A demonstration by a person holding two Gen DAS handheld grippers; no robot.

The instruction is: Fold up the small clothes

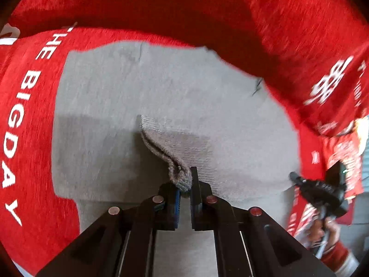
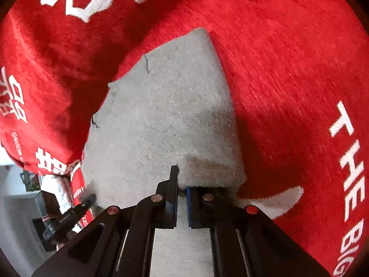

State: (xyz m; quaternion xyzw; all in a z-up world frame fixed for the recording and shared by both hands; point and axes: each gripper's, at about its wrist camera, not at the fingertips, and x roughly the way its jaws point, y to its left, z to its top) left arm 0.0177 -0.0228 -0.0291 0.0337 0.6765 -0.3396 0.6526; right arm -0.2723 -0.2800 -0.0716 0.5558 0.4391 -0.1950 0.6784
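Observation:
A small grey knit garment [image 1: 161,87] lies on a red cloth with white lettering [image 1: 27,115]. My left gripper [image 1: 185,184] is shut on a bunched ribbed corner of the grey garment [image 1: 177,177], lifted a little off the rest. My right gripper [image 2: 182,191] is shut on another edge of the grey garment [image 2: 207,168], which also fills the middle of the right wrist view [image 2: 166,115]. The right gripper shows at the right edge of the left wrist view [image 1: 318,189], and the left gripper at the lower left of the right wrist view [image 2: 69,214].
The red cloth [image 2: 288,80] surrounds the grey garment on all sides and rises in folds at the far side [image 1: 184,7]. A room with pale furniture [image 2: 16,196] shows beyond the cloth's edge at the lower left of the right wrist view.

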